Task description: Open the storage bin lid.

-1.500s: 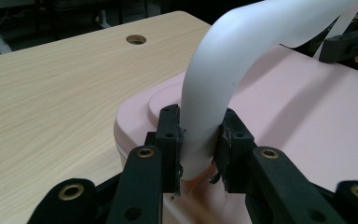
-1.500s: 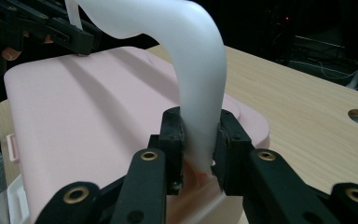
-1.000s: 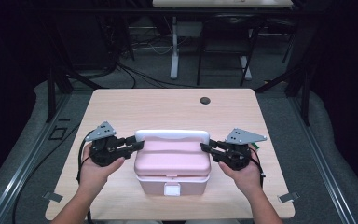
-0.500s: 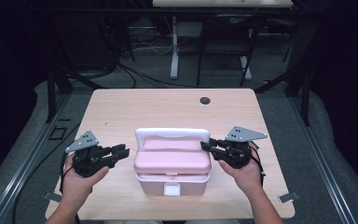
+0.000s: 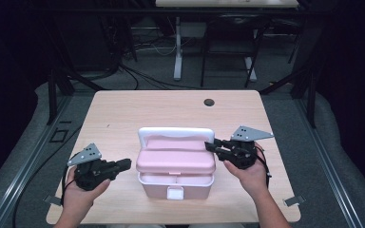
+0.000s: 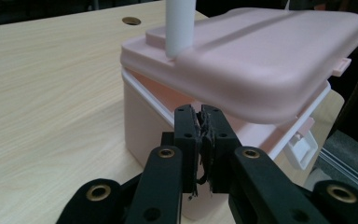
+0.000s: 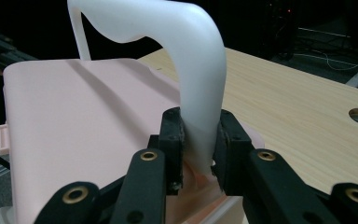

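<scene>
A pink lidded box (image 5: 176, 166) sits at the near middle of the table (image 5: 123, 109), its long axis running left to right and its lid ajar. The right gripper (image 5: 216, 146) is clenched on the right leg of the white handle (image 7: 200, 84), which stands upright over the lid. The left gripper (image 5: 123, 165) rests just left of the box; its jaws have just been closing and now meet with nothing between them, tips pointing right at the lid's overhanging left edge (image 6: 242, 100). That edge is the left hand's likely target.
</scene>
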